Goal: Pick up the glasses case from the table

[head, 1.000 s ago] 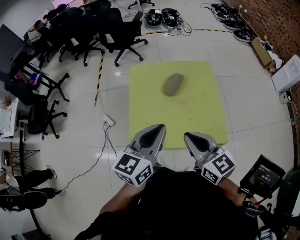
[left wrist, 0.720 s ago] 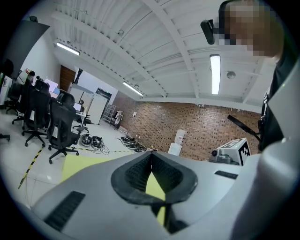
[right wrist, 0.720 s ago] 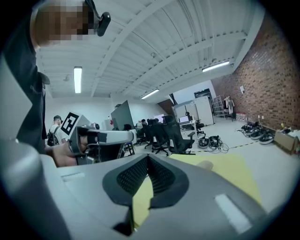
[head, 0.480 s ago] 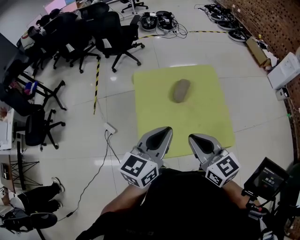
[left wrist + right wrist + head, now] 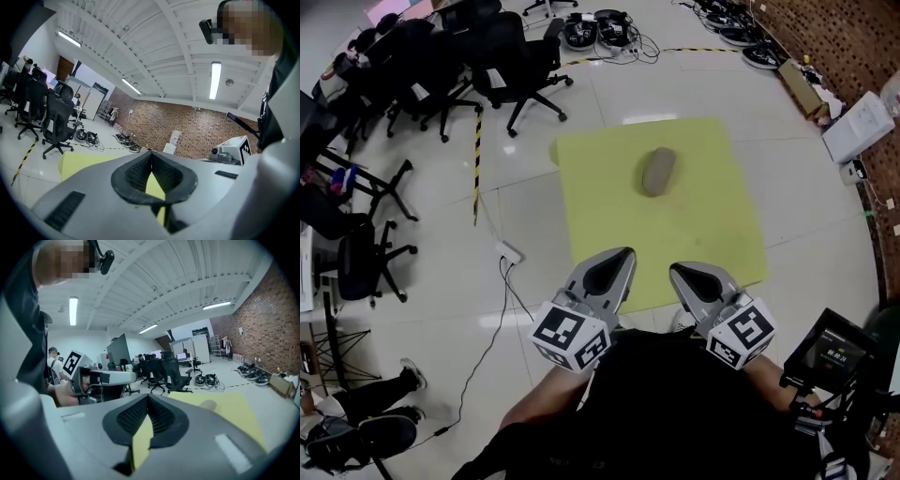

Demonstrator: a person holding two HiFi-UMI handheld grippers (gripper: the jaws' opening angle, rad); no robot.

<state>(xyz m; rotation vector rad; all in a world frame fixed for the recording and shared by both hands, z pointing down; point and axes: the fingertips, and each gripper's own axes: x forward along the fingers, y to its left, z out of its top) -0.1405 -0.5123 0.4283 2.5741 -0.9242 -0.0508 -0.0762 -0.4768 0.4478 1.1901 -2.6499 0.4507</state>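
yellow table (image 5: pixel 703 244), glasses case (image 5: pixel 657 172) lying on it (seemingly shut)

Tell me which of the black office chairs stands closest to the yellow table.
The black chair whose star base sits just beyond the far left corner of the yellow table. The other chairs are grouped farther left, away from the table.

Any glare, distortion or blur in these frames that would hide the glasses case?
Head view: fisheye bends the tile seams; a pale glare patch lies on the floor just beyond the mat; the case is sharp and evenly lit. Both gripper views: dark round vignette, the close jaws soft.
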